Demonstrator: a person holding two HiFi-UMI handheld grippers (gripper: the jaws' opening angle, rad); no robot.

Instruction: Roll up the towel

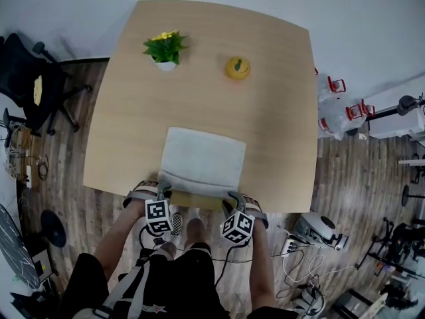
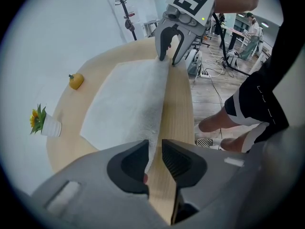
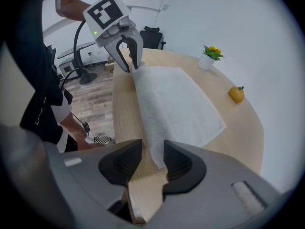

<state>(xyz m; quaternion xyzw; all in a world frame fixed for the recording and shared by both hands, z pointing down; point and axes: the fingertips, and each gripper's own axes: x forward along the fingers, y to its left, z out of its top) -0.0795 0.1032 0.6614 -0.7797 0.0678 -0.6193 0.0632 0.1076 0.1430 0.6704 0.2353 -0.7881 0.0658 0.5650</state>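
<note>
A white towel [image 1: 202, 159] lies flat near the table's front edge, also seen in the left gripper view [image 2: 128, 104] and the right gripper view [image 3: 176, 104]. My left gripper [image 1: 163, 190] points down at its near left corner. Its jaws [image 2: 155, 147] stand a little apart, with the towel's edge running into the gap. My right gripper [image 1: 231, 197] stands at the near right corner. Those jaws [image 3: 152, 147] are open too, the towel's corner just at their tips and bare wood showing between them. Each gripper shows in the other's view, at the towel's far corner: right gripper [image 2: 169, 56], left gripper [image 3: 128, 61].
A potted yellow-flowered plant [image 1: 165, 48] and a small yellow fruit-shaped thing [image 1: 238, 67] stand at the back of the wooden table [image 1: 279, 131]. The person's legs and shoes are just below the front edge. A black office chair [image 1: 33, 85] stands at the left; bags and cables lie on the floor at the right.
</note>
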